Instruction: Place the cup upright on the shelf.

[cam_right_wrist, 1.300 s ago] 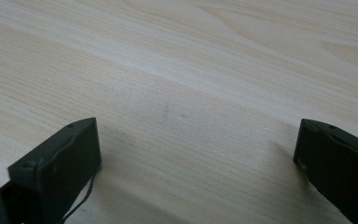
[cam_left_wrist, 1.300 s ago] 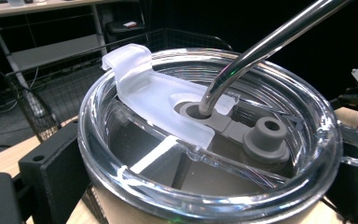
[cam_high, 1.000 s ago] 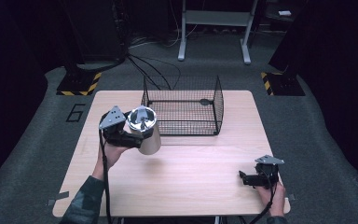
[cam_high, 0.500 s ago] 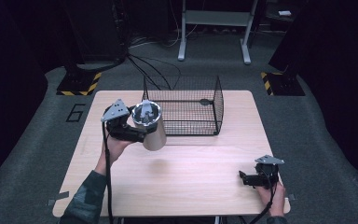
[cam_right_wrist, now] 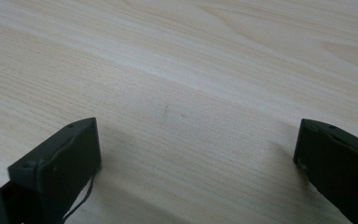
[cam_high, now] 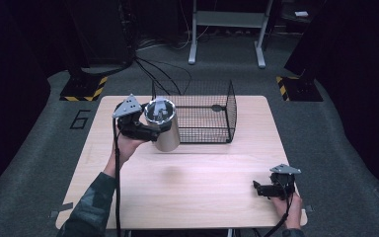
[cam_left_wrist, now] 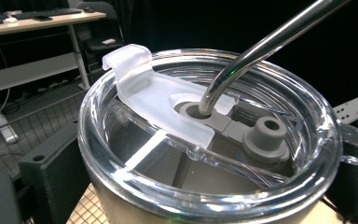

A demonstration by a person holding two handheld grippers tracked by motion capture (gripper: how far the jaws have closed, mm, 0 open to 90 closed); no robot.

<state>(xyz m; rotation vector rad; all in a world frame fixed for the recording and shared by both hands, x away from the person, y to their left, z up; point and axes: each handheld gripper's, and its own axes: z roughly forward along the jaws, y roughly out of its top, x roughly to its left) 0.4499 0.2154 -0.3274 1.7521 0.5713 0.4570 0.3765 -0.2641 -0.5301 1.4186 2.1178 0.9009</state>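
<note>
A steel tumbler with a clear lid and a metal straw hangs above the table's left part, next to the wire basket. My left gripper is shut on the tumbler's body, and the tumbler leans slightly. In the left gripper view the lid's frosted slider and grey plug are close up. My right gripper rests near the table's front right corner, open, with bare wood between its jaws in the right gripper view.
The black wire basket stands open-topped at the back middle of the wooden table. Behind the table are a metal stand, floor cables and yellow-black striped feet.
My left gripper has carried the tumbler up and to the right, closer to the basket's near left corner. The right gripper has stayed in place.
</note>
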